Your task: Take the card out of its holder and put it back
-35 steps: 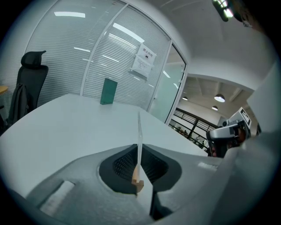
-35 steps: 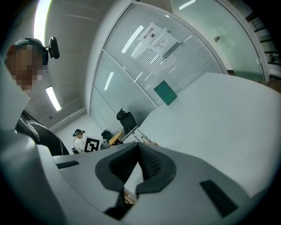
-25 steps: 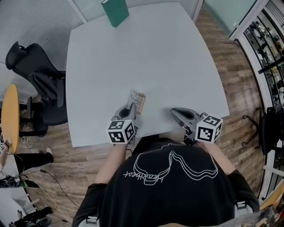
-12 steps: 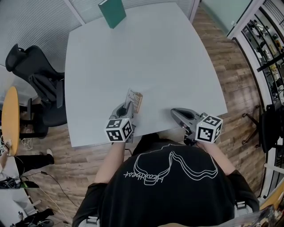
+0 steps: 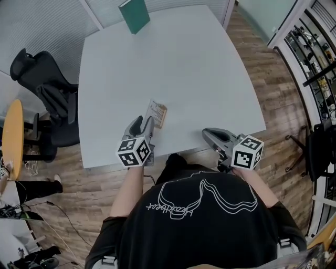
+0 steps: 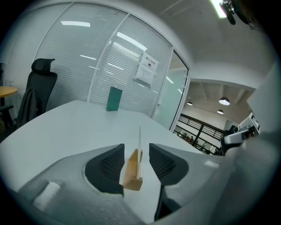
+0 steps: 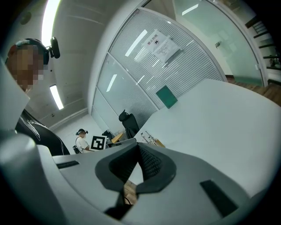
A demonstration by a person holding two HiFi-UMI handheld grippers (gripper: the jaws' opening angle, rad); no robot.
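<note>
A white card (image 5: 156, 110) stands upright in a small wooden holder (image 5: 159, 116) on the white table (image 5: 184, 68), near its front edge. My left gripper (image 5: 144, 122) sits just short of the holder. Its jaws have just been opening and now stand open. In the left gripper view the card (image 6: 139, 139) and holder (image 6: 131, 174) line up with the gap of the left gripper (image 6: 136, 151), and neither pad touches them. My right gripper (image 5: 205, 131) hovers at the table's front right, jaws together and empty. The right gripper view shows the right gripper (image 7: 138, 149) shut.
A green book (image 5: 134, 14) stands at the table's far edge, also seen as the green book (image 6: 114, 99) ahead of the left gripper. A black office chair (image 5: 44, 94) and a round wooden table (image 5: 11, 136) are off to the left. Wood floor surrounds the table.
The left gripper's jaws have spread apart, letting go of the card, and the gripper has drawn back a little from the holder. The card stays upright in the holder. The right gripper hardly shifted.
</note>
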